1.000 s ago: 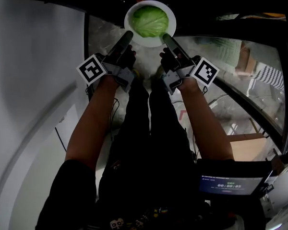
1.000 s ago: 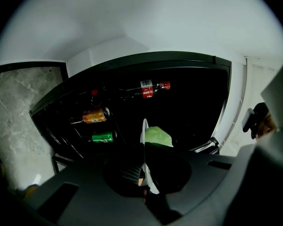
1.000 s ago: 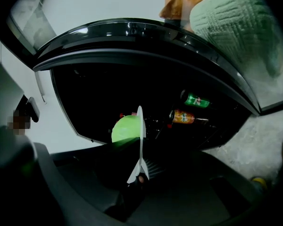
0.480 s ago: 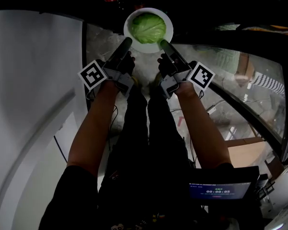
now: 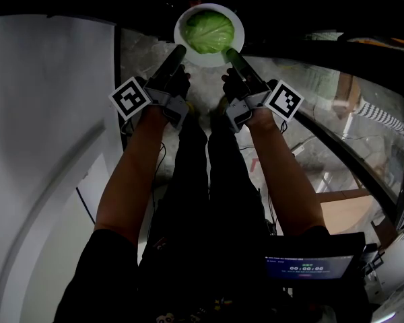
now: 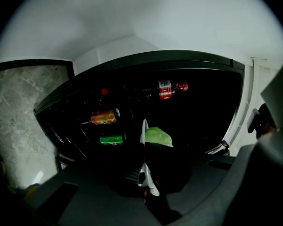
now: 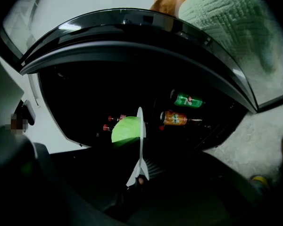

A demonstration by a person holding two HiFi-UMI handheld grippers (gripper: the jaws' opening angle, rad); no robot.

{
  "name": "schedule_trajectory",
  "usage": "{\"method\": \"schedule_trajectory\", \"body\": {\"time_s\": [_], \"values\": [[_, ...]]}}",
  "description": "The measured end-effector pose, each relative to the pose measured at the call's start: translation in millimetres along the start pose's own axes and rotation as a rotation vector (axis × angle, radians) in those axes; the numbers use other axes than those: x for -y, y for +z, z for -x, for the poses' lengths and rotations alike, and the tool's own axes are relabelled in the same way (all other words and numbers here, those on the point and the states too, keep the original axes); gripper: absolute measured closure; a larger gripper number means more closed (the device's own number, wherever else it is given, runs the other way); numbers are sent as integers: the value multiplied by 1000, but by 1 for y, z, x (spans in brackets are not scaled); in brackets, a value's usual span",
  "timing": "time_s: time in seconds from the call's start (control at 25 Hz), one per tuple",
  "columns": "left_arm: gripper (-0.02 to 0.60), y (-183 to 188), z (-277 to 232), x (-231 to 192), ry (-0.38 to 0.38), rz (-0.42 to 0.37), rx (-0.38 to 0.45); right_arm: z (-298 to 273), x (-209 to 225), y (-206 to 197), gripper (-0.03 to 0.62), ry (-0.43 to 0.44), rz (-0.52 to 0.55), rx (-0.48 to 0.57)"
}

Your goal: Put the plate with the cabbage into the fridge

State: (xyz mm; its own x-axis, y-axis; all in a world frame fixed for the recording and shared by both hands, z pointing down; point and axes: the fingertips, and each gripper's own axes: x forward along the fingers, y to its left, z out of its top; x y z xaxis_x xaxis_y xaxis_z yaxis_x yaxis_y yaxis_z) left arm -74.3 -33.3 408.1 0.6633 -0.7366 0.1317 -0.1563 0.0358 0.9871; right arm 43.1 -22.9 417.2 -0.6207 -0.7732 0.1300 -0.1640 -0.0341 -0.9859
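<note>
Your plate (image 5: 209, 60) looks like smooth, glazed white ware, and the cabbage (image 5: 209, 31) on it has a waxy, faintly veined skin. The left gripper (image 5: 179, 50) and right gripper (image 5: 230, 52) look like matt black plastic, their jaws ribbed inside. The floor (image 5: 145, 56) is polished grey marbled stone. The fridge (image 7: 132, 27) frame is glossy black. The orange can (image 6: 104, 117) has a metallic sheen, and the quilted cloth (image 7: 231, 27) is matt.

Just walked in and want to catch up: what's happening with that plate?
A person holds a white plate with a green cabbage on it, using two handheld grippers: the left gripper and the right gripper are each clamped on its near rim. The plate is held up before the open fridge, whose dark shelves hold bottles and cans.
</note>
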Motion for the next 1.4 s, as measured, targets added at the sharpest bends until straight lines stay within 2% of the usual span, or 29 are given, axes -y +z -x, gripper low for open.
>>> {"method": "schedule_trajectory", "body": {"time_s": [0.44,0.68,1.0,1.4], "values": [[572,-2,1,2,-7,23,9,1,-1,-2,571,5,-28,19],[572,-1,1,-3,7,8,8,1,4,0,571,-6,-18,22],[572,-2,-3,-10,51,9,16,4,14,1,572,-24,-68,75],[571,-10,0,-8,47,22,40,5,16,2,572,-37,-98,125]]}}
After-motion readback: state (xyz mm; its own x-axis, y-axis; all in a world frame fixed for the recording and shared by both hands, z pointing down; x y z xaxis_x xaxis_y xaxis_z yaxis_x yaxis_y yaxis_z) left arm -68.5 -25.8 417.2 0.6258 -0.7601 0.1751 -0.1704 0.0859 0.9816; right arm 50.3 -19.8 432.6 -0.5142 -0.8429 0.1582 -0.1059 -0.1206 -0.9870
